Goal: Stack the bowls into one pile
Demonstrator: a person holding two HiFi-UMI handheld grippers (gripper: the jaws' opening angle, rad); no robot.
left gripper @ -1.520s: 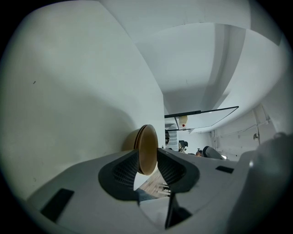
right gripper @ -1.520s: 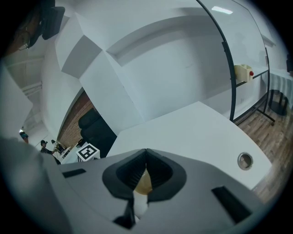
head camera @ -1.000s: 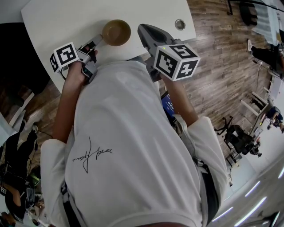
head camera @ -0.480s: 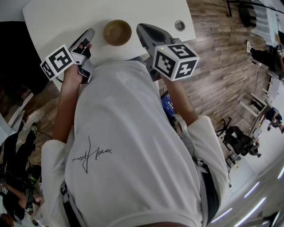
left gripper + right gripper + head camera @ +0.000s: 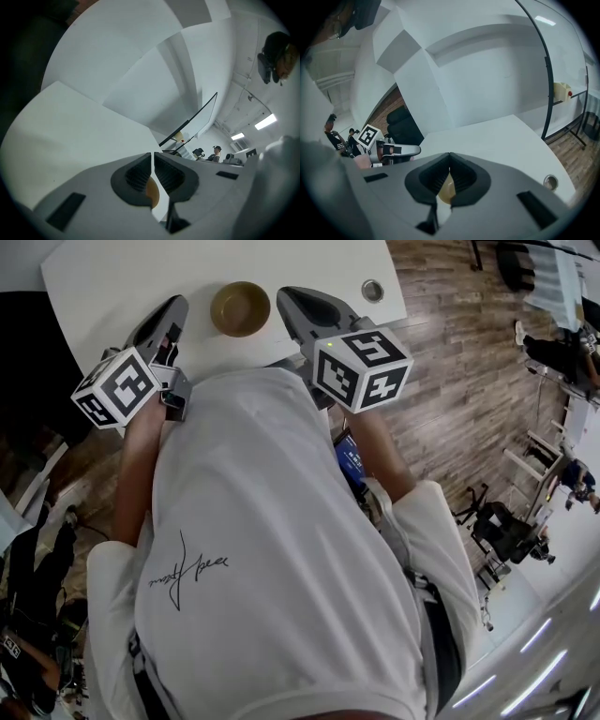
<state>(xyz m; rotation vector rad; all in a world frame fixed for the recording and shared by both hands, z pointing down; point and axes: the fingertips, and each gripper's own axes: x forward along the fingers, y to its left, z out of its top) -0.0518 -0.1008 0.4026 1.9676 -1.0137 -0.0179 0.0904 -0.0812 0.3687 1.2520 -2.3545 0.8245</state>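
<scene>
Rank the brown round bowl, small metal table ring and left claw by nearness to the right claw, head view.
1. Brown round bowl, left of right claw.
2. Small metal table ring, right side.
3. Left claw, far left; just closing, empty.

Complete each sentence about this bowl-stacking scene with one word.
The bowl on the white table is ___ in colour.
In the head view, the bowl lies to the ___ of the right gripper.
The right gripper's jaws are ___ (open or shut), holding nothing.
The floor beside the table is made of ___.
Missing words: brown; left; shut; wood.
</scene>
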